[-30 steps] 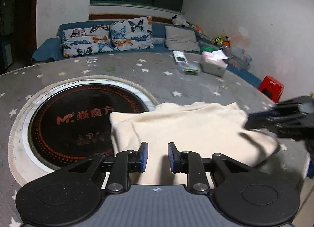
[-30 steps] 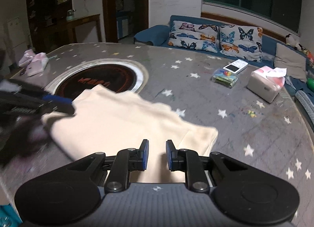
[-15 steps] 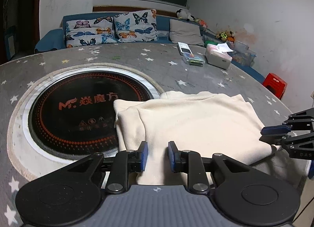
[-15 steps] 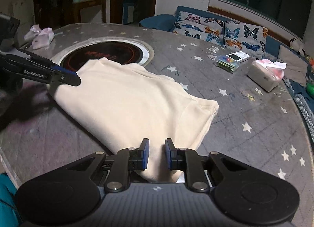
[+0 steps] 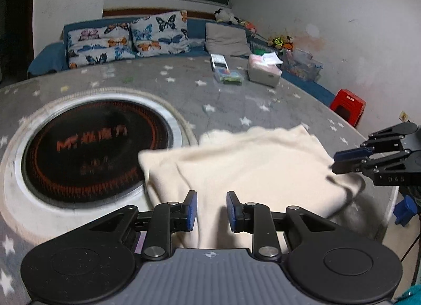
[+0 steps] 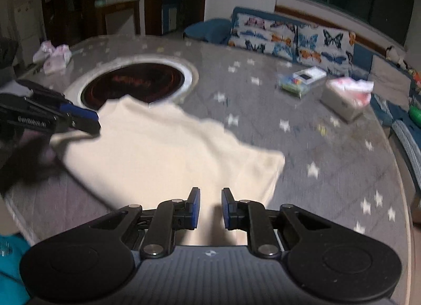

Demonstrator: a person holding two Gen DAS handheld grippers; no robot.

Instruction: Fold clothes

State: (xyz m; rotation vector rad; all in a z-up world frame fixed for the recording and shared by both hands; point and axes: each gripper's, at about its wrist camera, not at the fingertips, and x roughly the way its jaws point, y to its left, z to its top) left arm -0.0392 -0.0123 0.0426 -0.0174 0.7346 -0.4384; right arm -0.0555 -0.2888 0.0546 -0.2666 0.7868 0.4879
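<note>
Lying folded on the near part of the round table (image 5: pixel 236 99), the cream garment (image 5: pixel 250 162) forms a thick, roughly rectangular stack, one corner lapping onto the pale ring of the dark inset cooktop (image 5: pixel 92 147). Fabric reads as soft, matte knit, heavy enough to hold rounded fold edges; at least two layers show along the left side in the left wrist view. Both views are motion-blurred, so finer creases cannot be read.

Your left gripper (image 5: pixel 209 211) hangs over the near edge of the stack, jaws parted with a clear gap and cloth visible between them, nothing pinched. Your right gripper (image 6: pixel 209 208) sits likewise at the opposite near corner, jaws apart, no cloth caught. Each gripper flanks one end of the stack, a placement that suits either taking hold of an edge for another fold or letting go of a finished one; the pictures fit both.

Table cover is grey with printed white stars, lightly textured, offering some grip under the cloth. The cooktop is glossy black glass with orange lettering. Farther off: a clear plastic box (image 5: pixel 229 77) and a tissue box (image 5: pixel 264 72), rigid and well apart from the garment. A small pink bundle (image 6: pixel 54 54) lies at the far rim. Butterfly-print cushions (image 5: pixel 126 39) line the blue sofa behind.
</note>
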